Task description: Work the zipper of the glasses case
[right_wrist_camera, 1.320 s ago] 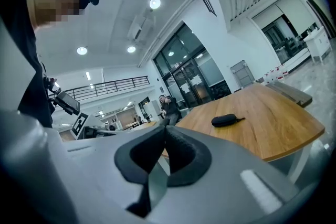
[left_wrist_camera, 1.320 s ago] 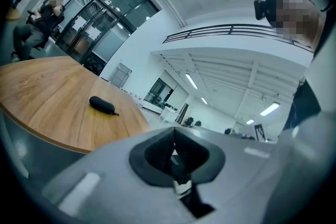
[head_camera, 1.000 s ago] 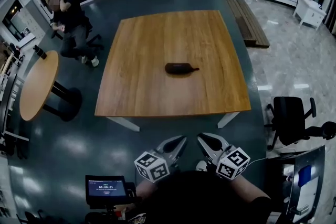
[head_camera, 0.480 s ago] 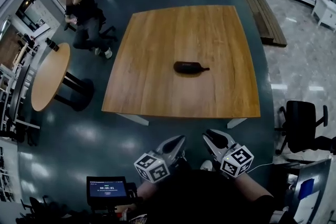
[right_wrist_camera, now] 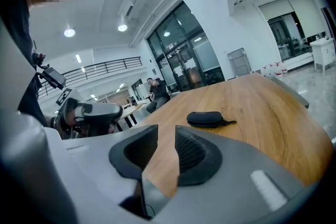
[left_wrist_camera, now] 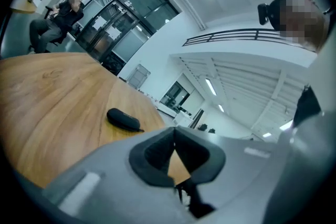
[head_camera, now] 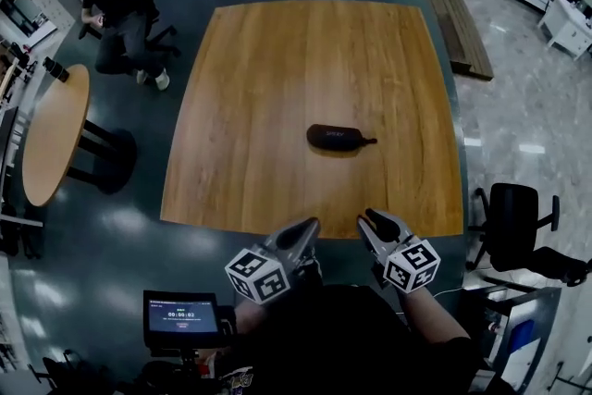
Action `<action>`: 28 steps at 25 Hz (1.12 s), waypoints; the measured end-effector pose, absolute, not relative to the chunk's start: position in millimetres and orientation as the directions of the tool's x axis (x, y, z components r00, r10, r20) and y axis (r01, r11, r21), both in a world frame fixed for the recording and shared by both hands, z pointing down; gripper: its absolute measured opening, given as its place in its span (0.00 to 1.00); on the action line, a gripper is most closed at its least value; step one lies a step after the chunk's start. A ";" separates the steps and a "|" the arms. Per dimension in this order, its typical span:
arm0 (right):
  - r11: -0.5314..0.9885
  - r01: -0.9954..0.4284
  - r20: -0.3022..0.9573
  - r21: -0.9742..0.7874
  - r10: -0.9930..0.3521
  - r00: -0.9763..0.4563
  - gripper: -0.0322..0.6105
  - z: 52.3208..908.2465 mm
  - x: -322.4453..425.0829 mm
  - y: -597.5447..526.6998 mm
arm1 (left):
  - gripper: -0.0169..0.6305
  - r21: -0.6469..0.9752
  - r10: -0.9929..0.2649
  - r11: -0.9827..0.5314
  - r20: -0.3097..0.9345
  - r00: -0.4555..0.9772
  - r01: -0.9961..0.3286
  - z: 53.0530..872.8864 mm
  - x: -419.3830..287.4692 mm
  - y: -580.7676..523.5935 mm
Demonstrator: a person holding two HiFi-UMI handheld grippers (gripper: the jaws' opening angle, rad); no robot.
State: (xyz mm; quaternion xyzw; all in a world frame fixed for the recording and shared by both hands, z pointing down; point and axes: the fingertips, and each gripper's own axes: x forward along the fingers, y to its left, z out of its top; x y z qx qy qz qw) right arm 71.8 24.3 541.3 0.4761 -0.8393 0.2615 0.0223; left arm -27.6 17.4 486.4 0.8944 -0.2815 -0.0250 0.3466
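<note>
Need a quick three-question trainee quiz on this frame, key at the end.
1. Where does the glasses case lie? A: on the square wooden table. B: on the floor. C: between a gripper's jaws.
2. True or false: the left gripper is shut with nothing in it.
3. Which gripper has its jaws apart?
Key: 1 A. 2 true. 3 the right gripper; its jaws have just been opening, with nothing between them.

Round table (head_camera: 54, 139), office chair (head_camera: 511, 216), seated person (head_camera: 120, 9)
</note>
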 end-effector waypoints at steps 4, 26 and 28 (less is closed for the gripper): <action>0.362 -0.863 0.374 -0.353 -0.791 -0.484 0.21 566.7 83.2 -42.0 | 0.03 0.656 -0.489 -0.598 0.156 0.858 -0.460 497.4 -42.4 -18.5; 0.778 -0.016 0.752 0.628 -0.612 -0.244 0.48 697.7 75.1 -170.7 | 0.03 0.705 -0.618 -0.413 0.248 0.746 -0.577 529.4 -77.1 -63.5; 0.783 -0.005 0.752 0.623 -0.600 -0.271 0.47 696.7 74.1 -175.3 | 0.03 0.707 -0.631 -0.392 0.259 0.732 -0.588 530.9 -76.2 -62.0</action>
